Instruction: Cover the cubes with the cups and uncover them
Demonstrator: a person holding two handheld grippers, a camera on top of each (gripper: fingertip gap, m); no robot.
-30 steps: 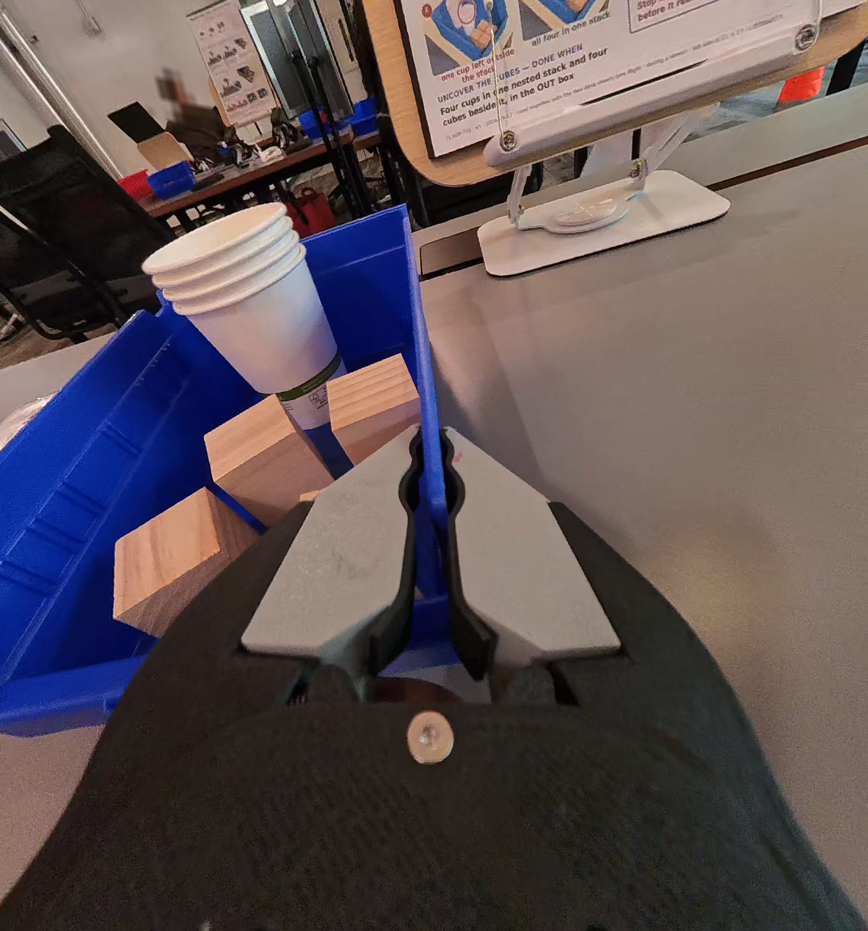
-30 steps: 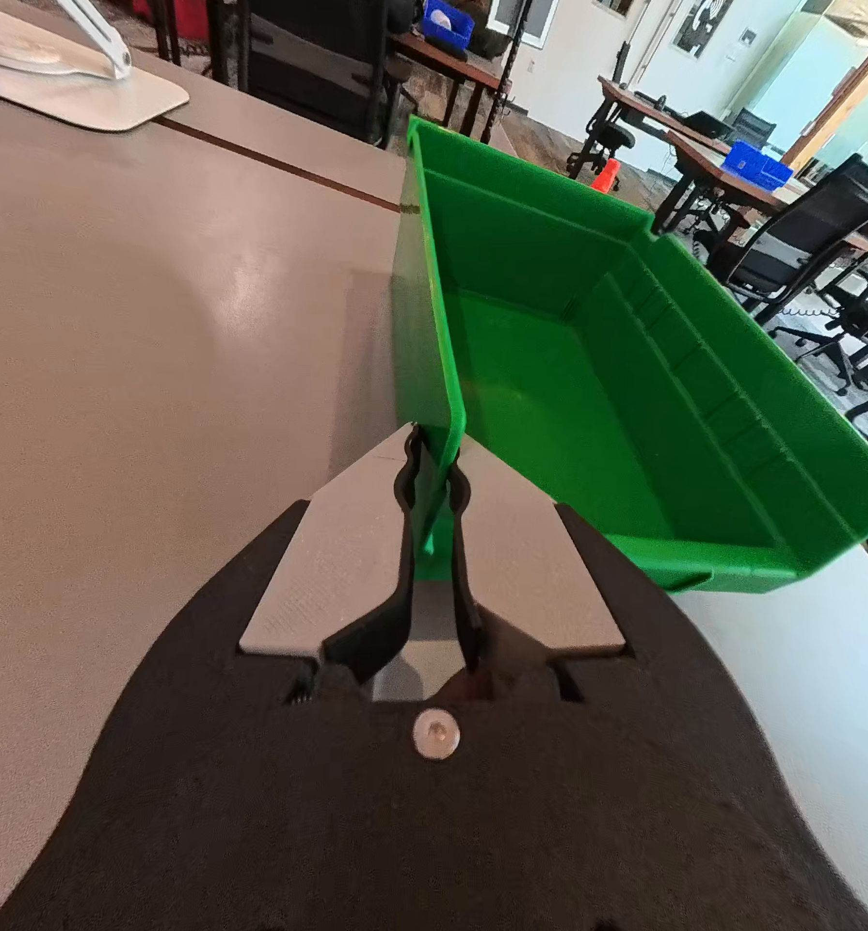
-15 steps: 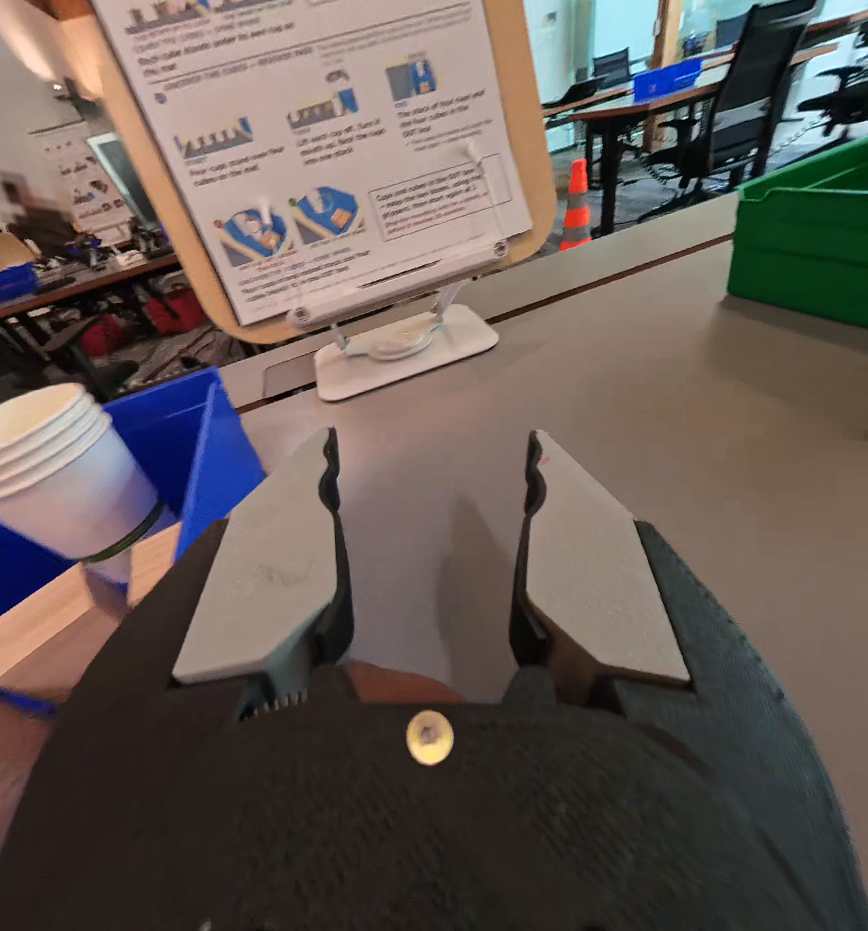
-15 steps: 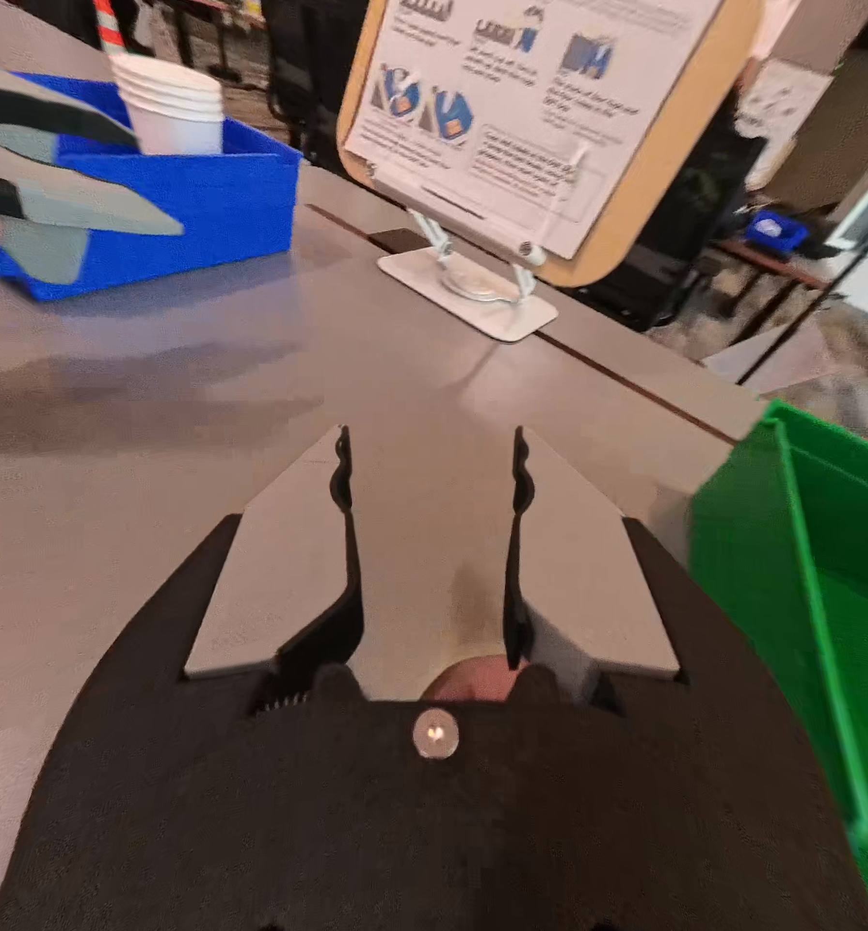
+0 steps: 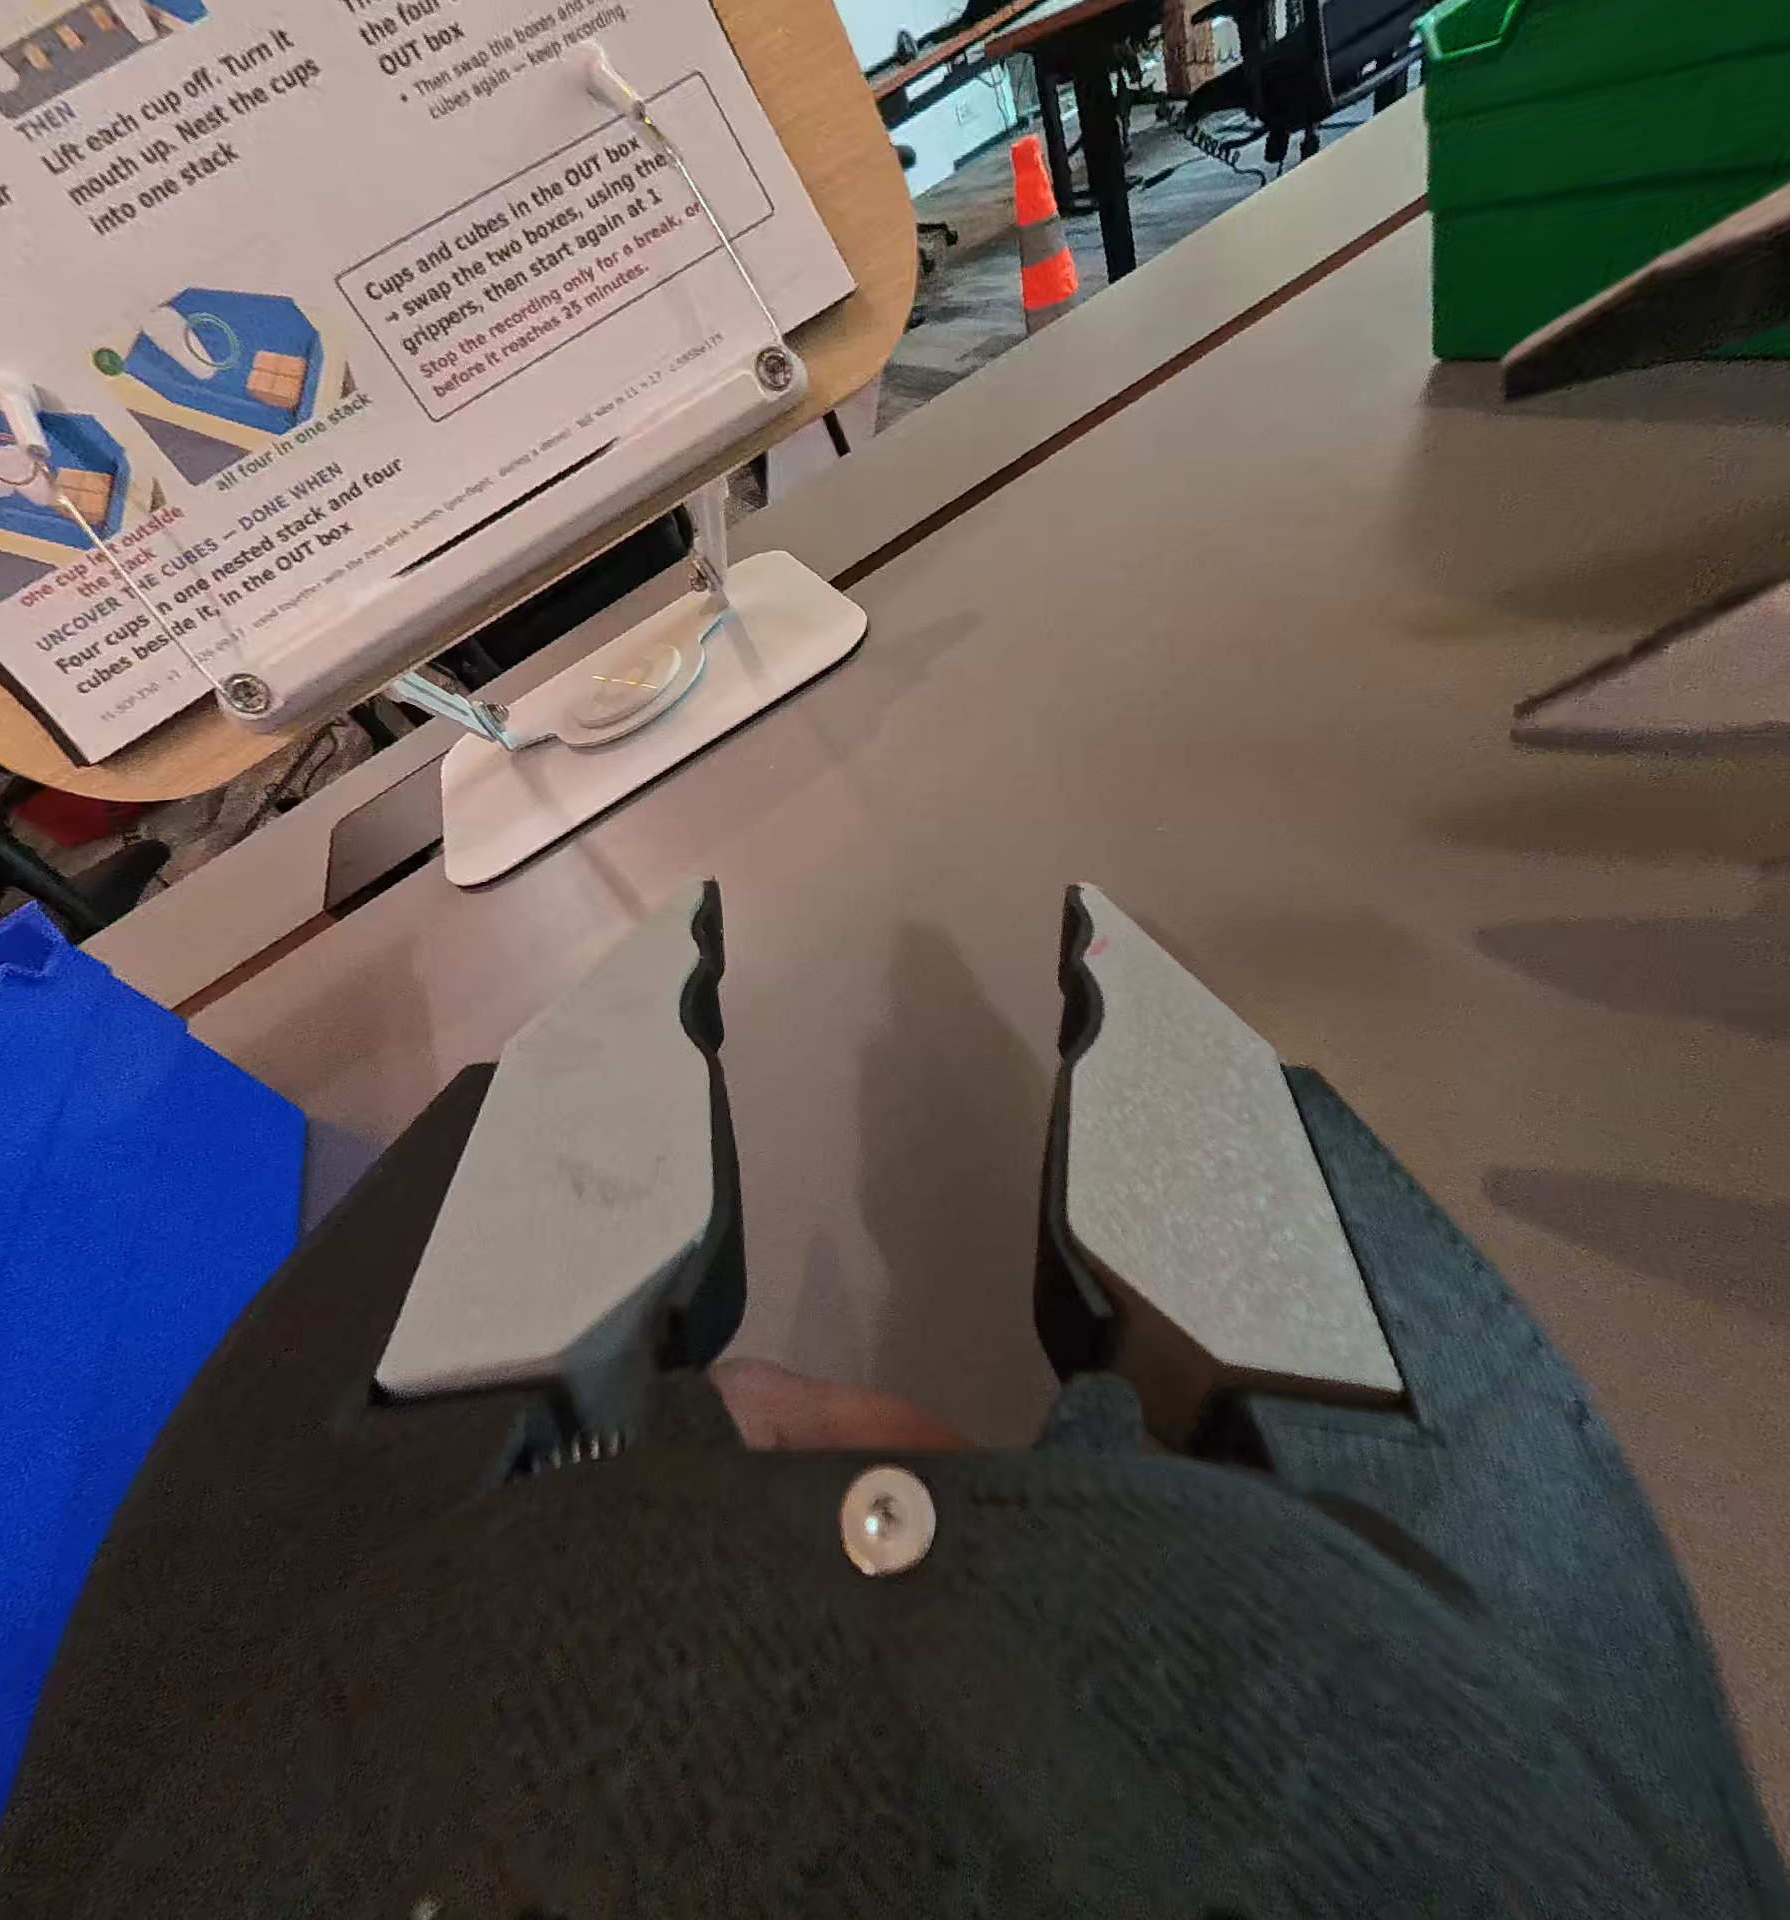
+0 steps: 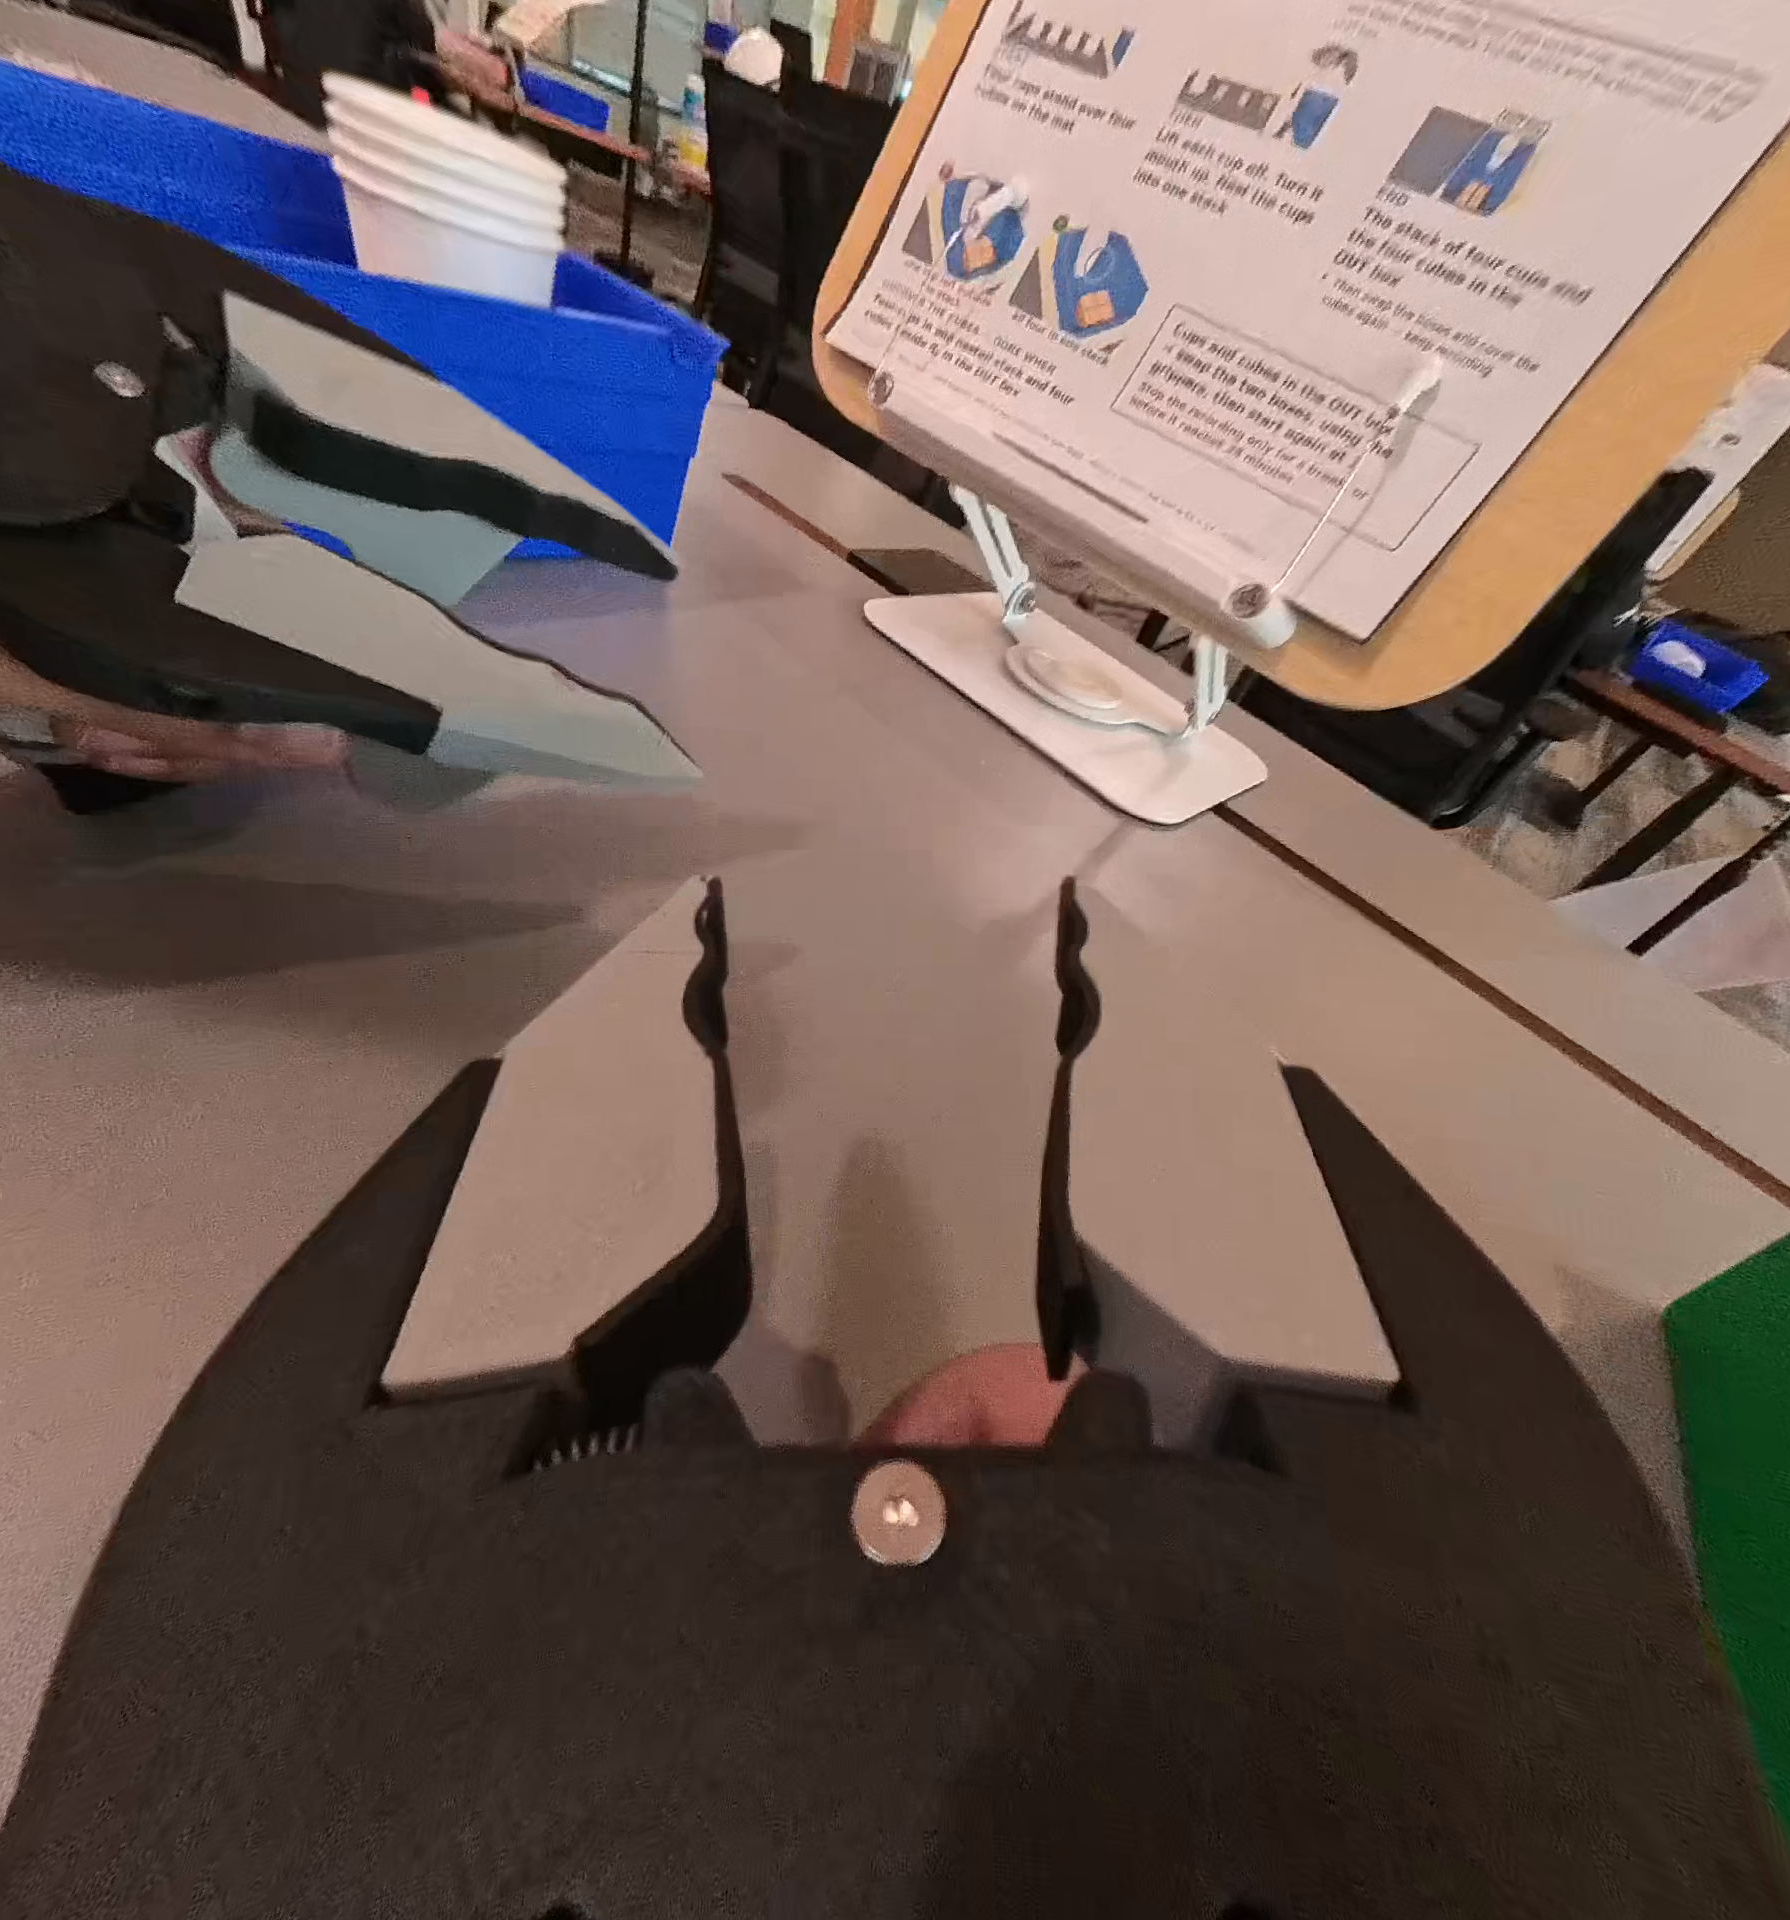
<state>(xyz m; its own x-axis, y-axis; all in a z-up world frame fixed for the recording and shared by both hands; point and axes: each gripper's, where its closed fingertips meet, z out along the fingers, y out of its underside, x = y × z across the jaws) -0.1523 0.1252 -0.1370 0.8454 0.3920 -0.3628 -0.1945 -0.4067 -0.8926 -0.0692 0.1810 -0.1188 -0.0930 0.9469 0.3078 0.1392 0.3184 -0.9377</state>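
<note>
on grey table (image 5: 1234, 644), instruction board (image 5: 434, 312), blue bin (image 6: 558, 374).

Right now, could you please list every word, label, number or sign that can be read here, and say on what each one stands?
White printed sheet on the wood-edged board with the white stand: many lines of print beside small coloured pictures; I do not copy its wording.
Blue plastic bin, green plastic bin, stack of white paper cups, left gripper, right gripper: no writing shows.
</note>
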